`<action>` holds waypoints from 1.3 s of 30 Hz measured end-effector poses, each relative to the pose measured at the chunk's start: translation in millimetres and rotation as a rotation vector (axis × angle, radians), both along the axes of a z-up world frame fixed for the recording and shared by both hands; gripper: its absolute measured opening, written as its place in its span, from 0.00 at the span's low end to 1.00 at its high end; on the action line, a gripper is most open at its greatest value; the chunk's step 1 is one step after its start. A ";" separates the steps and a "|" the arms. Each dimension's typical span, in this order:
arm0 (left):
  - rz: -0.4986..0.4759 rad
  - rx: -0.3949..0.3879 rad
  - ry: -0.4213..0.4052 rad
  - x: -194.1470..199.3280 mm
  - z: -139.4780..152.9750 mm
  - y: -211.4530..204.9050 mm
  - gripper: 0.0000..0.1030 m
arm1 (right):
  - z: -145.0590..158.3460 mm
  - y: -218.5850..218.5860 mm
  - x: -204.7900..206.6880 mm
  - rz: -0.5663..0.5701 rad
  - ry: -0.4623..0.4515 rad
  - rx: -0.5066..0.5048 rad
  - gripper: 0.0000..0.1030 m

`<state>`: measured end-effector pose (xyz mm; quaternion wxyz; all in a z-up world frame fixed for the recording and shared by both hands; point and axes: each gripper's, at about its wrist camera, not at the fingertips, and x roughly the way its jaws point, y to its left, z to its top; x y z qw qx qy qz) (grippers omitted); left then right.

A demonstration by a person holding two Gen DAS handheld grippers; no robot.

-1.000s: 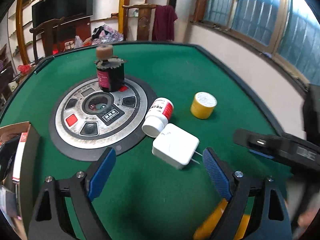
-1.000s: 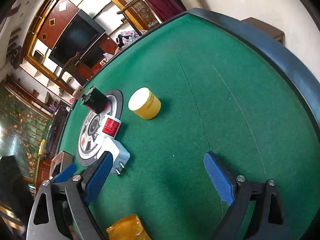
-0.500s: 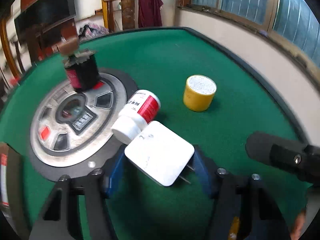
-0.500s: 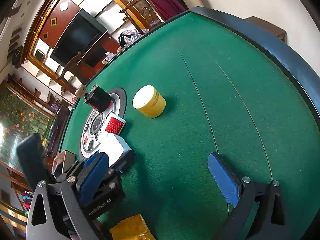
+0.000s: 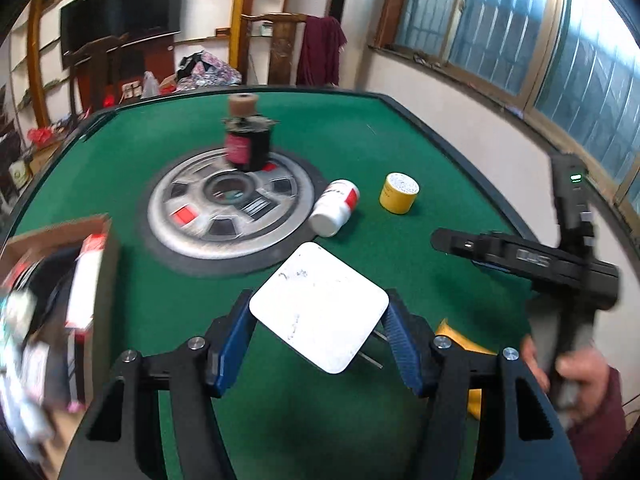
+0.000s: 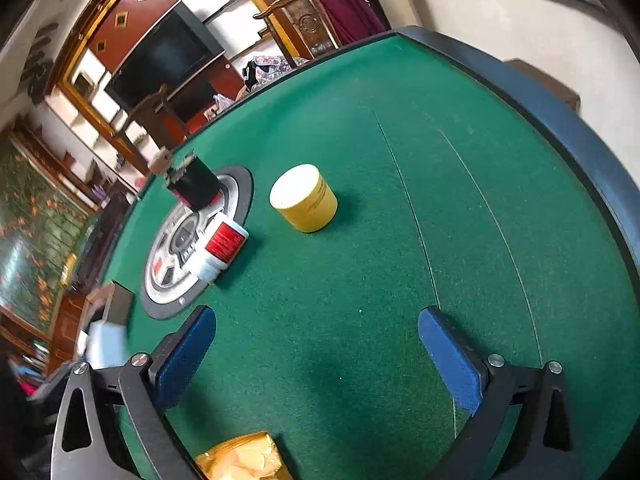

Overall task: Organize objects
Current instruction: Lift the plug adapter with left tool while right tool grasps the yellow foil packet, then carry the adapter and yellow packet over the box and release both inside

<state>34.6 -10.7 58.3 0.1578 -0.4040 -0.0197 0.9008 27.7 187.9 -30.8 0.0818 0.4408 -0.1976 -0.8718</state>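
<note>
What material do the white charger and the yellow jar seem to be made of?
White charger: probably hard plastic with a smooth, slightly glossy shell; rounded corners, and metal prongs at its lower edge.
Yellow jar: likely plastic or coated card; matte yellow wall, pale flat top. The pictures leave this open.

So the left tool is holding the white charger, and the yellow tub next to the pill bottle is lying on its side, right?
Not quite. The yellow tub stands upright; the right wrist view shows it. It is the pill bottle that lies on its side. The left tool does hold the white charger.
</note>
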 end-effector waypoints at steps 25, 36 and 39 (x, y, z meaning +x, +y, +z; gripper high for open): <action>0.256 0.086 0.029 109.5 -0.4 -184.1 0.61 | 15.8 -99.6 90.7 0.311 0.011 0.381 0.51; 0.334 0.065 0.016 131.6 -4.6 -230.9 0.61 | 58.8 -183.9 102.1 0.511 0.071 0.165 0.51; 0.311 0.060 -0.004 127.6 -13.1 -225.0 0.61 | 63.5 -227.8 99.1 0.594 0.071 0.128 0.51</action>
